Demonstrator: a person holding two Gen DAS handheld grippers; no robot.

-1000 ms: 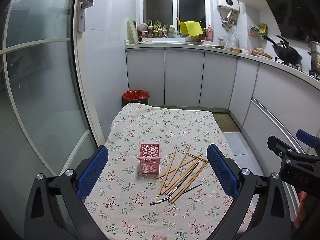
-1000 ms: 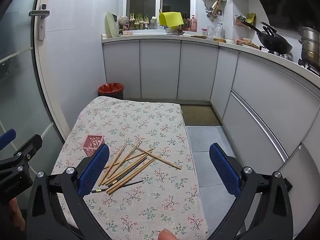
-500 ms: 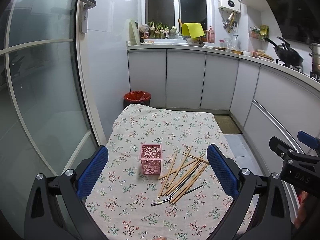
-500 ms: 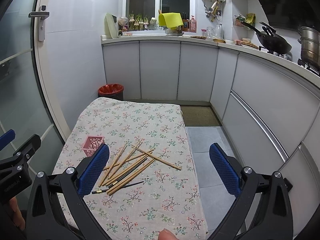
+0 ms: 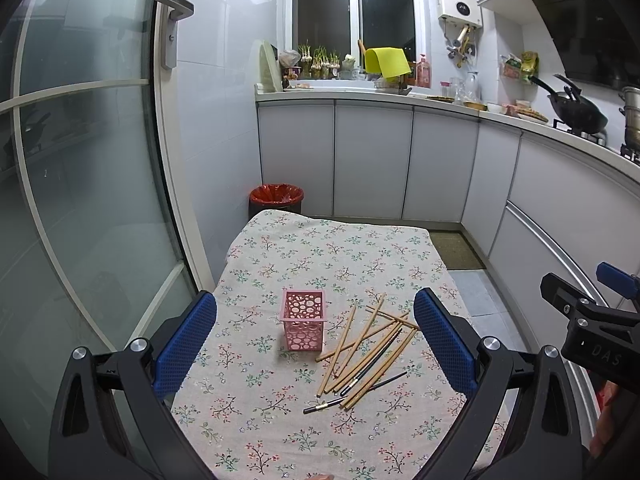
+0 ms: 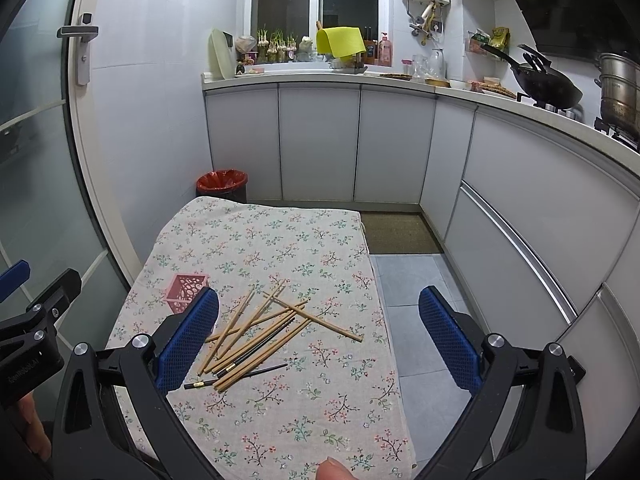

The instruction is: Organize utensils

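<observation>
- The left gripper (image 5: 316, 344) hangs above the surface (image 5: 304, 248) with its jaws spread wide, holding nothing.
- The pink basket (image 5: 303, 325) stands upright between those jaws, nearer the left one, apart from both.
- The chopsticks (image 5: 362, 354) lie in a loose crossed pile just right of the basket (two dark ones among the wooden), close to the right jaw.
- The right gripper (image 6: 319, 340) also has its jaws wide apart and empty; the pile lies beside its left jaw, which partly hides the basket.

Chopsticks (image 5: 362, 354) scattered flat beside upright pink holder (image 5: 302, 325)
</observation>
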